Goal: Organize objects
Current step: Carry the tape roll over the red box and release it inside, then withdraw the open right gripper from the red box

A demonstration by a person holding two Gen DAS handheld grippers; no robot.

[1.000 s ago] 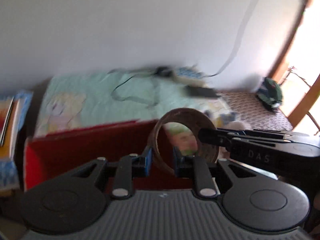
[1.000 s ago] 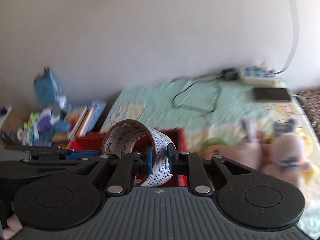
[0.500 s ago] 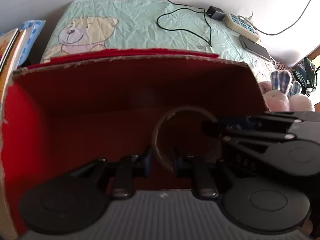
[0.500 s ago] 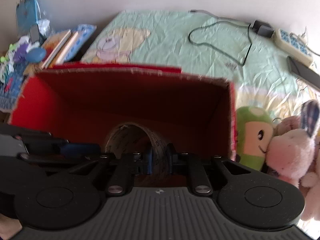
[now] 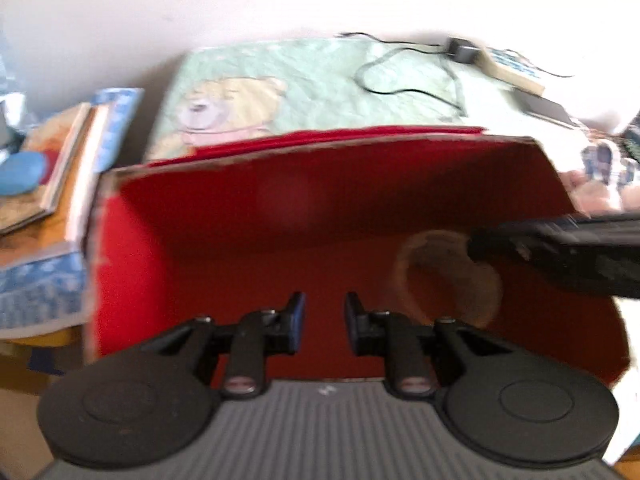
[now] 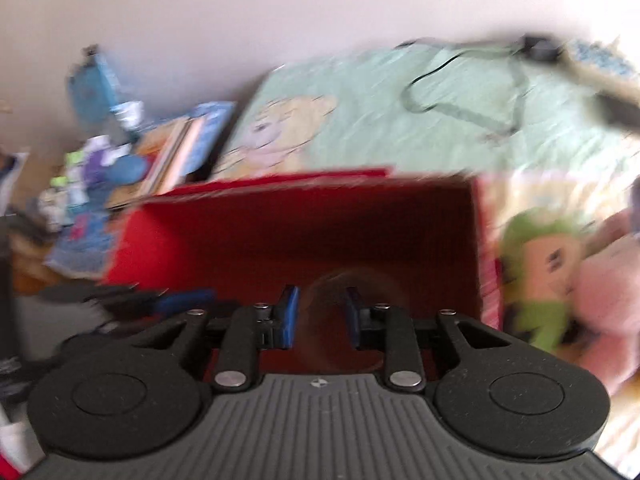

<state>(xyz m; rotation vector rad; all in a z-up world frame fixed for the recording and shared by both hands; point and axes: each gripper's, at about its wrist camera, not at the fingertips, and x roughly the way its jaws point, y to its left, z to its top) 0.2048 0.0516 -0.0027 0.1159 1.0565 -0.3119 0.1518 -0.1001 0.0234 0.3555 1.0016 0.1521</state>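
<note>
A red cardboard box stands open under both grippers. My left gripper hangs over its inside, pads apart with nothing between them. A brownish tape roll, blurred, is inside the box to its right, beside the tip of my right gripper. In the right wrist view my right gripper is over the box and its jaws are opening. A blurred tape roll shows between the fingers, and the pads do not press on it. My left gripper shows at the left.
The box sits on a pale green bedsheet with a bear print. Books are stacked left of it. A green plush and a pink plush lie right of it. A black cable, power strip and phone lie behind.
The brown roll is no longer between the left pads and sits to the right in the box. The right jaws have widened off the printed roll. Both views drew back from the box.
</note>
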